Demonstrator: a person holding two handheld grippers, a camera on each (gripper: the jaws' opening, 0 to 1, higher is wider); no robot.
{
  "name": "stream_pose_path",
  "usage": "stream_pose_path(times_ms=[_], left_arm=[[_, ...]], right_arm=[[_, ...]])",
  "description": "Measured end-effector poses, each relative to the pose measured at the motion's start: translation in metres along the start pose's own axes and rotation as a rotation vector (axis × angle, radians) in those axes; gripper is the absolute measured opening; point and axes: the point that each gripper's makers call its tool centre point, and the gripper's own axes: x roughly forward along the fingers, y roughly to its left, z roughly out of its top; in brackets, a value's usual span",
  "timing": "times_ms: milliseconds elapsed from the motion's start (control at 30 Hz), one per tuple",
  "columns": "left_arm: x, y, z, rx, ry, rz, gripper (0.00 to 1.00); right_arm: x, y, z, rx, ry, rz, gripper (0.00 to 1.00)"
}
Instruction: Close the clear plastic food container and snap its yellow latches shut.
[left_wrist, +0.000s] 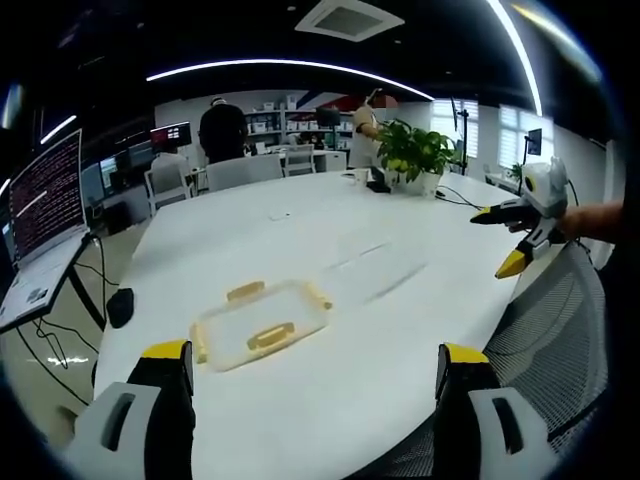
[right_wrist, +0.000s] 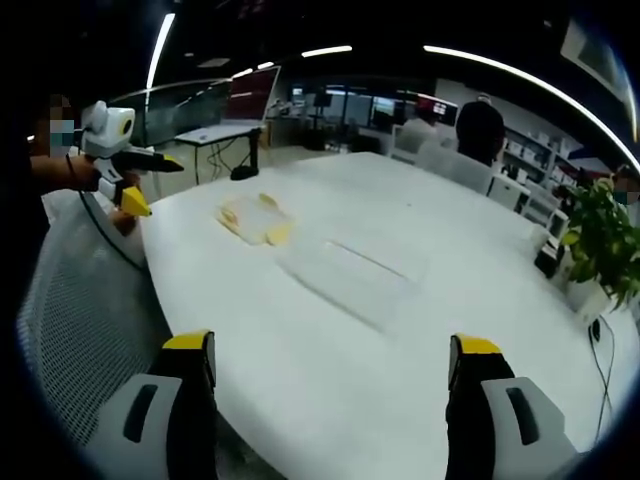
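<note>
Yellow-latched lid (left_wrist: 262, 325) lies apart from our clear container (right_wrist: 350, 268) on the white table (left_wrist: 330, 400); both grippers (left_wrist: 315, 375) (right_wrist: 335, 375) gape wide, holding nothing.

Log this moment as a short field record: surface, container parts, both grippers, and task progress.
surface: white table
lid: yellow-latched lid lies flat, apart from the base
base: clear container beside it, uncovered
left gripper: open, empty, held back from the lid
right gripper: open, empty
background: potted plant, laptop
progress: not yet closed
</note>
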Motion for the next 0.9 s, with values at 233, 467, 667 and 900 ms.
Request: stream_pose_path(times_ms=[233,467,667,900], left_arm=[[0.0001,-0.0006,0.0015,0.002,0.001,-0.002,0.99],[0.0006,-0.0005,0.0005,0.001,0.002,-0.003,0.99],[0.0019,-0.002,-0.0033,0.012,0.021,-0.027,0.99],[0.0024,-0.0036,-0.0019,0.02,0.028,-0.043,0.99]], right_arm=[[-0.0004,-0.0013,-0.0009,0.002,-0.001,-0.002,0.95],[-0.0003,-0.0012,-0.0016,0.002,-0.001,0.0,0.93],[-0.0006,0.0003,0.0001,-0.003,0.003,0.023,0.92],[-0.001,0.0008,0.0015,-0.026,0.027,0.062,0.89]])
